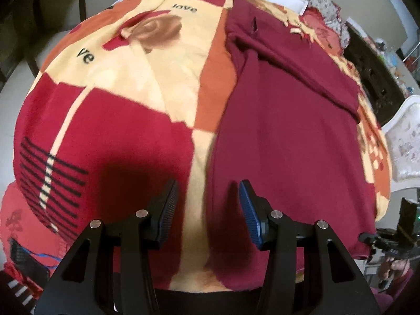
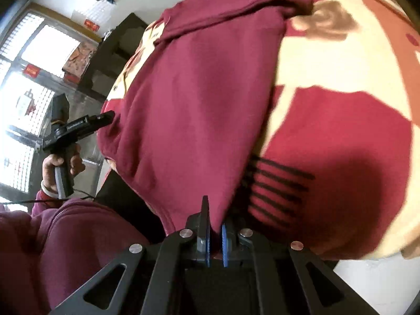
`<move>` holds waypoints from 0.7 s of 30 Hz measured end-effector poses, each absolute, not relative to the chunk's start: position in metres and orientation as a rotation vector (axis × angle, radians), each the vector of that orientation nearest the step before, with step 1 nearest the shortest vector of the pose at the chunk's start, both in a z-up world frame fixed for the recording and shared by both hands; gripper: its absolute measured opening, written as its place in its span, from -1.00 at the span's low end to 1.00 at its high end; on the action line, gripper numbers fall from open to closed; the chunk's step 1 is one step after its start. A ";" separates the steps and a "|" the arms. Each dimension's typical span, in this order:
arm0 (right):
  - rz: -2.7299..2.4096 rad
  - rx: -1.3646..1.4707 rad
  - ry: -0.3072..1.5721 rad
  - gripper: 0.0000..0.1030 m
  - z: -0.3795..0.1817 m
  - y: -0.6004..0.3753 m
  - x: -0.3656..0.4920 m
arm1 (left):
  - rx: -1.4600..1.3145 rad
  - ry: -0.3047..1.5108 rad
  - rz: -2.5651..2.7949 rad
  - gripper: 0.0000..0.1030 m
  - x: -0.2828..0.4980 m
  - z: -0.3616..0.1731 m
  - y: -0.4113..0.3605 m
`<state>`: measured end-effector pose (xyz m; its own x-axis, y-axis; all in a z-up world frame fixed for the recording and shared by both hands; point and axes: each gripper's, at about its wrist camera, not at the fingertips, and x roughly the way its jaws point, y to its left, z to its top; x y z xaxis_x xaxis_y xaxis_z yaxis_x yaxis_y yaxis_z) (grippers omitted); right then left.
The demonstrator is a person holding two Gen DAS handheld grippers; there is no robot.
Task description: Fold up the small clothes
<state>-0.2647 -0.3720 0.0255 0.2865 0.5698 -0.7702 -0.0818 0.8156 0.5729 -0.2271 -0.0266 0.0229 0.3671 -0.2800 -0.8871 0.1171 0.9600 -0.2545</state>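
Two black fingers of the left gripper (image 1: 208, 210) stand wide apart and hold nothing; between them lies the patterned blanket (image 1: 118, 110), and the maroon garment (image 1: 288, 131) starts just to their right, its long axis running away from the camera.

Blue pads of the right gripper (image 2: 215, 236) are pressed on the near hem of the maroon garment (image 2: 197, 105) – so the right hand is nearer, and the garment stretches forward from it – the left gripper (image 2: 78, 128) hangs off its left edge

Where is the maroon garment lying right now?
The maroon garment lies on the blanket's right half in the left wrist view, its near corner pinched in the right gripper.
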 end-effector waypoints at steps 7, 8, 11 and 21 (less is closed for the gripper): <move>0.462 0.399 1.210 -0.89 0.033 -0.361 -0.256 | -0.086 1.168 -0.199 -0.08 -0.232 0.018 -0.034; 0.459 0.397 1.212 -0.89 0.033 -0.361 -0.256 | -0.078 1.168 -0.197 -0.08 -0.232 0.017 -0.036; 0.449 0.405 1.207 -0.89 0.034 -0.362 -0.257 | -0.051 1.164 -0.202 -0.08 -0.234 0.016 -0.042; 0.409 0.454 1.209 -0.86 0.031 -0.370 -0.262 | -0.026 1.171 -0.200 -0.05 -0.234 0.013 -0.048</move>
<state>-0.2625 -0.3697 0.0312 0.3028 0.5301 -0.7921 -0.0600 0.8400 0.5393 -0.2339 -0.0482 0.0128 0.3731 -0.1698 -0.9121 0.1426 0.9819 -0.1244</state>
